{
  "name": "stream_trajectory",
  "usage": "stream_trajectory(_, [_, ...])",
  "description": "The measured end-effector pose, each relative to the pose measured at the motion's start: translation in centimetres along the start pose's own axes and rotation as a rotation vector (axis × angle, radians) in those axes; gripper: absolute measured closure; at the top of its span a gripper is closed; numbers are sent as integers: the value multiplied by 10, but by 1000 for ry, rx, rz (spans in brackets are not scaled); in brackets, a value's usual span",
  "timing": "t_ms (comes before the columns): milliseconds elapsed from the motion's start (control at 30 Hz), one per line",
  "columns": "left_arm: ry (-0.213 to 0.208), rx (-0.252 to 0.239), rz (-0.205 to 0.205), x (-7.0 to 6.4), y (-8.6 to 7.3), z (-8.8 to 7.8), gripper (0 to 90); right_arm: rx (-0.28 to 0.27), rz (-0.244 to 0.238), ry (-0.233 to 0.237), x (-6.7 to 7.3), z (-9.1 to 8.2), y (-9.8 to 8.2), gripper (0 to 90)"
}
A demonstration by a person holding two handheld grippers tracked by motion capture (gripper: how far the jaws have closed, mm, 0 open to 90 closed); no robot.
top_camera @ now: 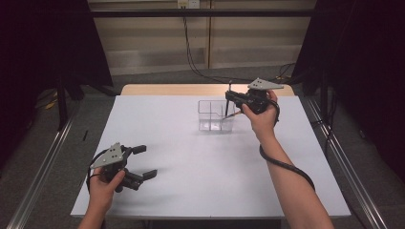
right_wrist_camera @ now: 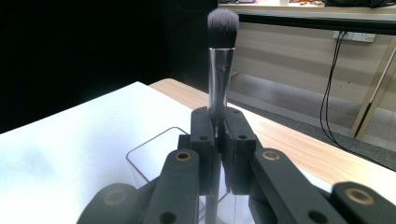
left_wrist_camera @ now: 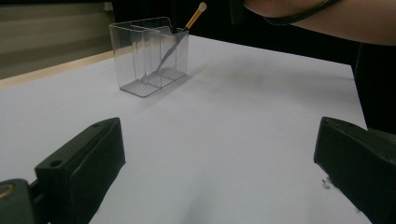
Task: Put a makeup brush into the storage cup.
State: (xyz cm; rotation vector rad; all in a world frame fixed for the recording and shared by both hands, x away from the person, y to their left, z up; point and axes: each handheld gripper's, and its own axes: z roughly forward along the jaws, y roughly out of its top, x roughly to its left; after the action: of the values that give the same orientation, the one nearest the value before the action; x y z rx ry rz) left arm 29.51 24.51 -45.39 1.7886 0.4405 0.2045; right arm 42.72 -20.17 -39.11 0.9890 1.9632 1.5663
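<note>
The right tongs (right_wrist_camera: 219, 135) are clamping tight on a makeup brush (right_wrist_camera: 220, 60), jaws pressed together around its silver ferrule, and the dark, rounded bristle head is standing straight up above them in the right gripper view. From the high view, those right tongs (top_camera: 235, 101) are hovering at the far right part of the white tabletop (top_camera: 191, 162), right over the clear plastic organizer (top_camera: 216, 116), with the person's right hand (top_camera: 261, 117) wrapping the tool and the cable trailing down the forearm.

The brush's wooden handle is angling down into the organizer (left_wrist_camera: 149, 56); in the left gripper view you can see the slim shaft leaning inside the compartment farthest from that camera, its pale, rounded end (left_wrist_camera: 201, 7) poking up above the rim. Whether the tip is resting on the floor of the compartment, I cannot tell. The organizer itself is standing upright on the tabletop, its dividers showing through the clear walls.

Over at the near left corner, the left tongs (top_camera: 144, 162) are sitting wide open and holding nothing, the two black jaws spread far apart, with bare tabletop (left_wrist_camera: 224, 140) between them. The left hand (top_camera: 106, 183) is gripping the tool low over the surface, well apart from the organizer.
</note>
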Motion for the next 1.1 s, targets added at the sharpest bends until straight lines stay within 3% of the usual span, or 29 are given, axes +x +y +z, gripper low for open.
stream_trajectory(1000, [-1,5,2,1,0,1,19,24,2,2,3,2,-11,836])
stream_trajectory(1100, [0,4,3,1,0,1,19,13,11,11,3,1,-11,722])
